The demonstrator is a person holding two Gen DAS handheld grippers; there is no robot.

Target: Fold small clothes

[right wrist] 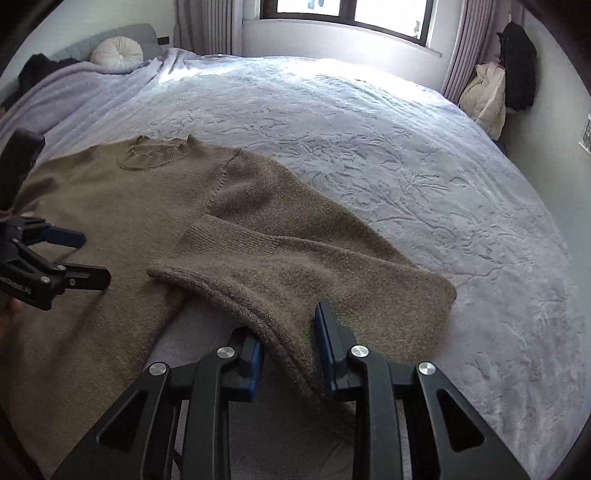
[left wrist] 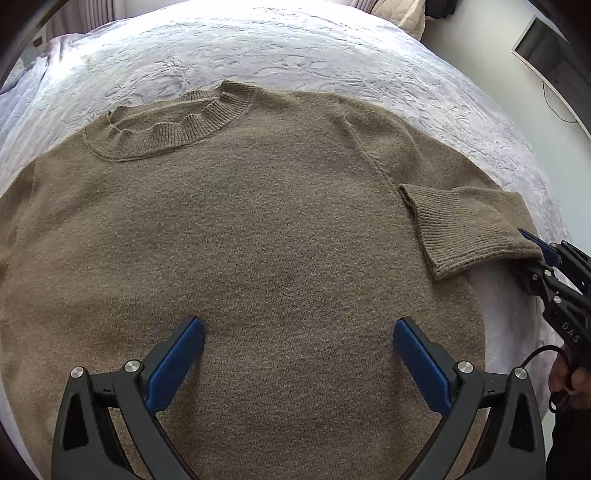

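Pale lilac bedspread [right wrist: 369,155] with a raised leafy pattern covers the bed I am working over, and daylight from the window [right wrist: 347,14] behind it washes out the far side. Curtains [right wrist: 465,44] hang beside that window, a round cream cushion [right wrist: 116,51] sits near the head of the bed, and a cream bag [right wrist: 484,96] leans in the corner under something dark.

Spread flat on the bedspread, front up, lies the brown knitted sweater [left wrist: 236,229], its ribbed neckline [left wrist: 173,122] pointing away from me. One sleeve [right wrist: 295,258] is doubled back on itself, so that its ribbed cuff [left wrist: 458,229] lies over the side of the body, near the shoulder seam.

My left gripper [left wrist: 298,332] hangs above the lower middle of the sweater's body with its blue pads spread wide and nothing between them; I cannot tell whether the tips brush the knit.

My right gripper [right wrist: 290,332] is at the sweater's edge, where the folded sleeve ends. A fold of the knit with its rolled edge runs down between the two blue pads. The jaws stand narrow around it, yet some gap shows on each side, so I cannot tell whether the pads are pressing the cloth. In the left wrist view this gripper appears at the right edge, its tips tucked under the sleeve.
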